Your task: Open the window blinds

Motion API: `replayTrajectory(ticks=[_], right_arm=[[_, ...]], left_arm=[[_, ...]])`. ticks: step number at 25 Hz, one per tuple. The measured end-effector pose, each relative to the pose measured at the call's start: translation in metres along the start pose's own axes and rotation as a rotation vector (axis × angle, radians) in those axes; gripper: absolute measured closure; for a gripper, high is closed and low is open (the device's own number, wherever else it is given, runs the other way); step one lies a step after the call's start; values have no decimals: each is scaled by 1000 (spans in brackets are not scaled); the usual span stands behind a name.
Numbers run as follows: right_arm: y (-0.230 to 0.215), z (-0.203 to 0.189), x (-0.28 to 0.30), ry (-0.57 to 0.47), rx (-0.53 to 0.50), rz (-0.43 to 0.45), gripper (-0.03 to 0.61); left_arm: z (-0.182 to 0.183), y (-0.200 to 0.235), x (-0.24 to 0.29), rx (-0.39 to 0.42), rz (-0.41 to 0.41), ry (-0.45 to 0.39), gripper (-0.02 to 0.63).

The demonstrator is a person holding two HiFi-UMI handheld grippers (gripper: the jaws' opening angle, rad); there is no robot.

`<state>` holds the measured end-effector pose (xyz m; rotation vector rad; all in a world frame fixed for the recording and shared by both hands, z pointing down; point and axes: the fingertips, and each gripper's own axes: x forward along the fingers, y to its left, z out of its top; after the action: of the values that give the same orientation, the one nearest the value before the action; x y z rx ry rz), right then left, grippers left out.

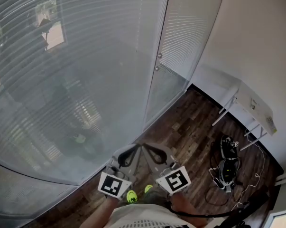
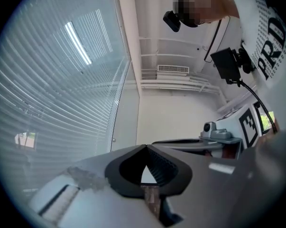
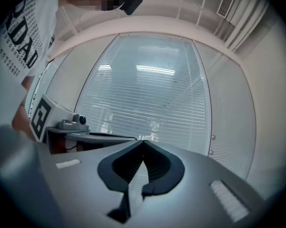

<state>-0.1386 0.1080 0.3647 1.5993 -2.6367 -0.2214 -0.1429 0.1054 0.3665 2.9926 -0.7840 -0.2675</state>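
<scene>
Head view has me standing right up at the blinds [image 1: 62, 80], which fill the left and far side of the scene, slats looking turned shut with only a hazy view through. My left gripper [image 1: 132, 149] and right gripper [image 1: 151, 149] sit side by side down near my body, apart from the blinds. Both are clenched, tips meeting on nothing at all, and the gripper views back that up. Can't spot a cord or wand anywhere, so my guess is the two small knobs [image 1: 158, 61] on the frame right of the big blind are what works the slats. If so, I'd go with the right gripper since it's on that side. Spread the jaws before getting close, come in square so the pads land on both sides of a knob, squeeze firm, then turn slow and watch whether the slats tilt. Keep the other gripper off the slats, they look flimsy.
</scene>
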Motion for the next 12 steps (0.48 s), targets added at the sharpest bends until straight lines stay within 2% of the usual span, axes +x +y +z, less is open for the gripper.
replayTrajectory(ticks=[6,9,12], right_arm=[[-14,-25,-1,11,8,2,571],[-35,-32,8,21,28,12,571],[-53,-36,17,2,26,26,571]], left_arm=[[-24,2,15,-5,-3,0,623],[-29,11,36,-6,10,19,623],[-37,21,53,32,23,55,623]])
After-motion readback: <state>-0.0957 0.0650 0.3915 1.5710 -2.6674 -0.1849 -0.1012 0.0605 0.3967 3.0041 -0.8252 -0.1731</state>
